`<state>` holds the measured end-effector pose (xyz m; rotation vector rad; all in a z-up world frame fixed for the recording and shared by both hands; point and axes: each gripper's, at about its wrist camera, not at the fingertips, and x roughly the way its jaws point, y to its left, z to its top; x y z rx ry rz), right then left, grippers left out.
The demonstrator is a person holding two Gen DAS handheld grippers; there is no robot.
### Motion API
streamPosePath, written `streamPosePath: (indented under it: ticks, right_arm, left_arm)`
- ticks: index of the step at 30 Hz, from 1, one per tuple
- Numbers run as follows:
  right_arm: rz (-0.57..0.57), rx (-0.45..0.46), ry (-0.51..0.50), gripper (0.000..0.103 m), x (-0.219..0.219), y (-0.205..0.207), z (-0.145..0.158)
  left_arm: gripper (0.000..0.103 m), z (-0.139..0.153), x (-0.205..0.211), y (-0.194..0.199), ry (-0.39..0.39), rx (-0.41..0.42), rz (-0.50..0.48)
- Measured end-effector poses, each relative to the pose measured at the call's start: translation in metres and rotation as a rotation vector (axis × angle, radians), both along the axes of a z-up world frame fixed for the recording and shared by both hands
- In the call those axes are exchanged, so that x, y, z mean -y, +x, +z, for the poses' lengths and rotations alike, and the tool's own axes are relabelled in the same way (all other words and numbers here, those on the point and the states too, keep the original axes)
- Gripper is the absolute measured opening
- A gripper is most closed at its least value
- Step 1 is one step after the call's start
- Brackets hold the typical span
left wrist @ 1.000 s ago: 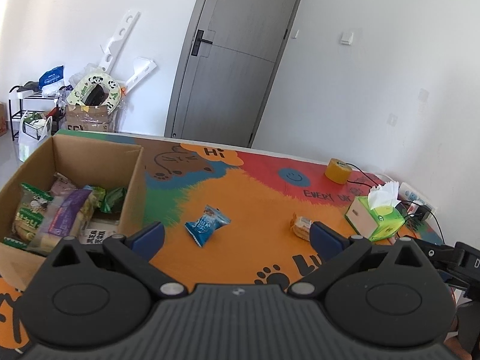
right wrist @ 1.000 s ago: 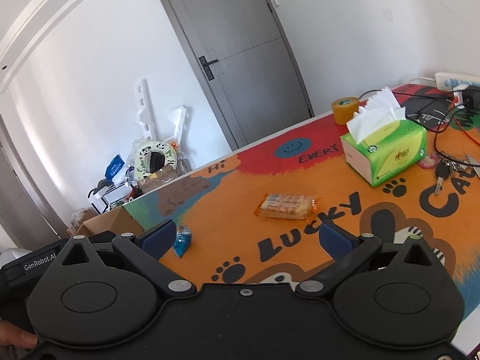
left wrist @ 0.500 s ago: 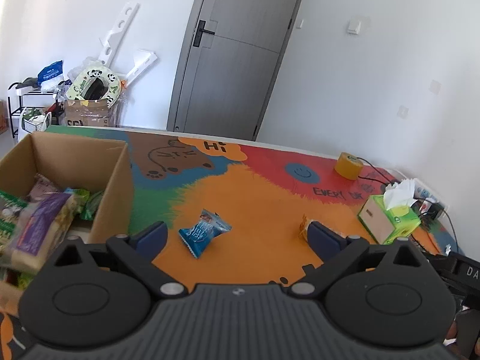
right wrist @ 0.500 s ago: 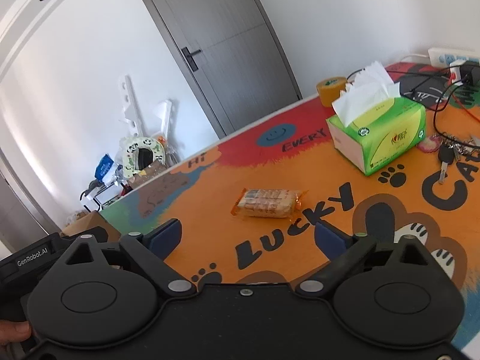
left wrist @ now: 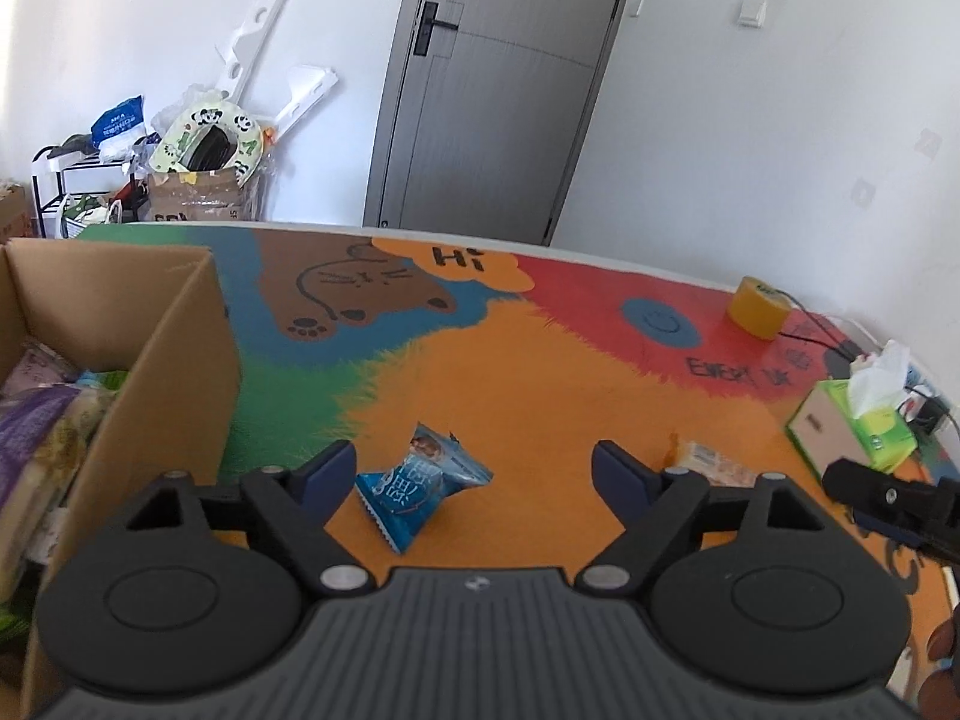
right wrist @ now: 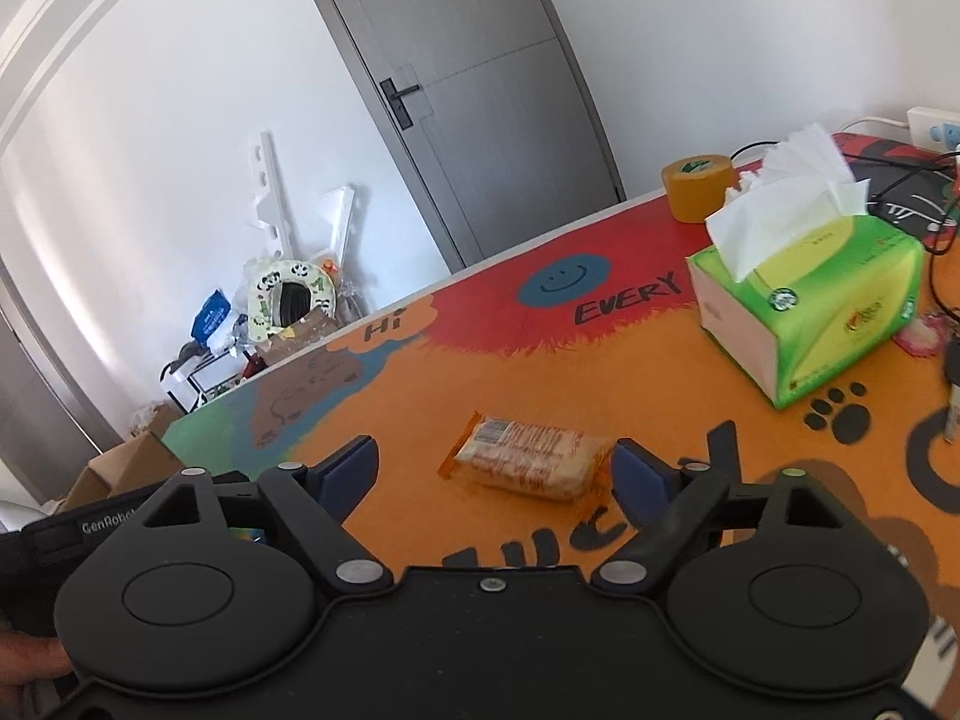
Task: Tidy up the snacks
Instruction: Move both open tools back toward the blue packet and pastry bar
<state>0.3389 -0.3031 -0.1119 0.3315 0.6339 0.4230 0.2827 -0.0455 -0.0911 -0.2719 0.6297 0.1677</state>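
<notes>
- While its jaws are closing, the left gripper has the blue snack packet between its fingers, but the pads do not touch it.
- The right gripper is closing too; the orange-wrapped biscuit pack lies between its fingers, not yet pressed.
- Both snacks lie flat on the colourful table mat.
- The cardboard box with other snacks stands at the left, near the blue packet.
- A green tissue box stands well apart at the right.
</notes>
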Motion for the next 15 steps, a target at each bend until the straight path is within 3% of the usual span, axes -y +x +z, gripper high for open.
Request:
streamPosePath:
  ticks: [15]
  right_arm:
    - [0.086, -0.012, -0.055, 0.084, -0.031, 0.059, -0.012]
  left_arm:
    - [0.082, -0.028, -0.005, 0.031, 0.029, -0.102, 0.029]
